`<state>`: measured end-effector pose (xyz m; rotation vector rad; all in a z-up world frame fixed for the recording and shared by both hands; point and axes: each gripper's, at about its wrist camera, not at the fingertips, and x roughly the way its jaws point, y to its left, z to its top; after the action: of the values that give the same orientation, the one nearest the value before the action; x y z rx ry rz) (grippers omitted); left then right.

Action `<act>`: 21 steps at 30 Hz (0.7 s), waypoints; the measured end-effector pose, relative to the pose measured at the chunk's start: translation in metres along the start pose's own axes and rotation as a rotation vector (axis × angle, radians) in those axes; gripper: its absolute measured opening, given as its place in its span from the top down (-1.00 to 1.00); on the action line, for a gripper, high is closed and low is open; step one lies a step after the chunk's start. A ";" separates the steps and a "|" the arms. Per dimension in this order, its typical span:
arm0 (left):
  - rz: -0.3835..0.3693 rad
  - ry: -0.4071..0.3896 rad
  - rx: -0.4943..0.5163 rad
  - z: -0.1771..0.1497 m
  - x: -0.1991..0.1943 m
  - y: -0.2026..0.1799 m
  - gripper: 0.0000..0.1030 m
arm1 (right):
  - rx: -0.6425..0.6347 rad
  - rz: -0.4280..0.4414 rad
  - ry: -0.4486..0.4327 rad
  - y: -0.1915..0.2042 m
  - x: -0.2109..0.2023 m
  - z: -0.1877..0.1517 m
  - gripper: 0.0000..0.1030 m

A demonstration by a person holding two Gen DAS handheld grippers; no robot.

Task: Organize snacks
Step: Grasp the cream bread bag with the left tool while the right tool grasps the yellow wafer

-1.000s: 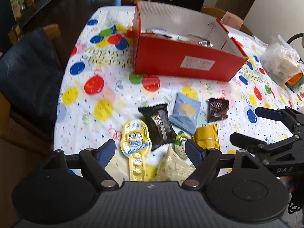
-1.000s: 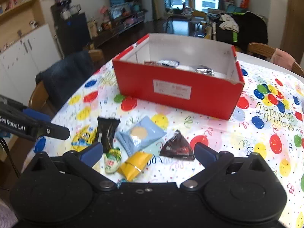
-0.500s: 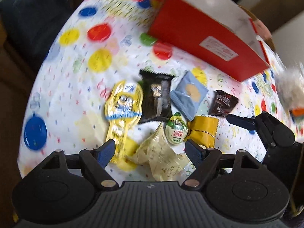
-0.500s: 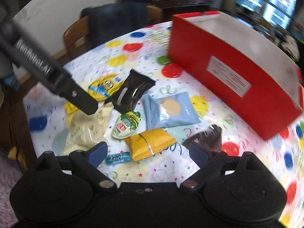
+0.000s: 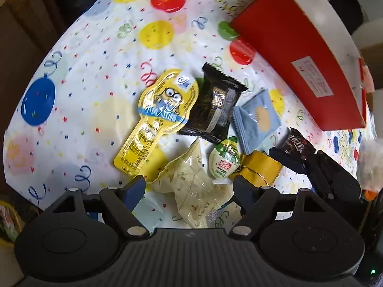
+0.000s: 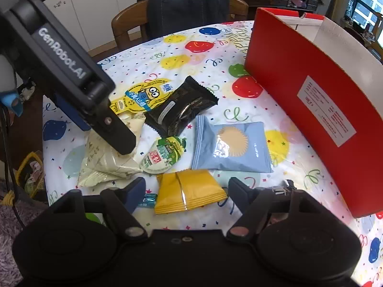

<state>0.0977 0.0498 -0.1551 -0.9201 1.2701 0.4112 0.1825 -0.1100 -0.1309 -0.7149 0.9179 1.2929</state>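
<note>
Both claws stood apart. The right gripper (image 6: 186,186), jaws just narrowing, straddled a crinkly yellow foil packet (image 6: 189,192) — untouched, flat on the tablecloth (image 6: 167,47), its seam running away from the camera. The left gripper (image 5: 189,186) straddled a cream pouch (image 5: 191,186).

Round table (image 6: 134,55) w/ balloon-print cloth. Red box (image 6: 311,110) at 2 o'clock. Snack cluster centre: yellow cartoon pkt (image 5: 158,119) 10 o'clock, black pkt (image 5: 217,110) beside it, blue pkt (image 6: 229,146) 3 o'clock, green-label cup (image 6: 165,154) mid, cream bag (image 6: 105,160) 8 o'clock, yellow pkt (image 6: 189,190) 6 o'clock, dark choc pkt (image 5: 296,142).
</note>
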 end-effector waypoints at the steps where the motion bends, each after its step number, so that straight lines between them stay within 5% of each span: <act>1: 0.001 0.002 -0.010 0.000 0.001 0.001 -0.56 | 0.000 0.007 -0.001 0.000 0.000 -0.001 -0.40; 12: -0.001 0.018 -0.049 0.000 0.012 0.006 -0.49 | 0.038 -0.010 -0.003 -0.003 0.004 -0.004 -0.08; 21: -0.017 0.059 0.020 -0.002 0.014 0.007 0.19 | 0.144 -0.066 -0.022 -0.003 -0.005 -0.010 -0.07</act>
<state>0.0957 0.0495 -0.1709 -0.9312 1.3167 0.3595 0.1836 -0.1214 -0.1316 -0.6120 0.9518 1.1622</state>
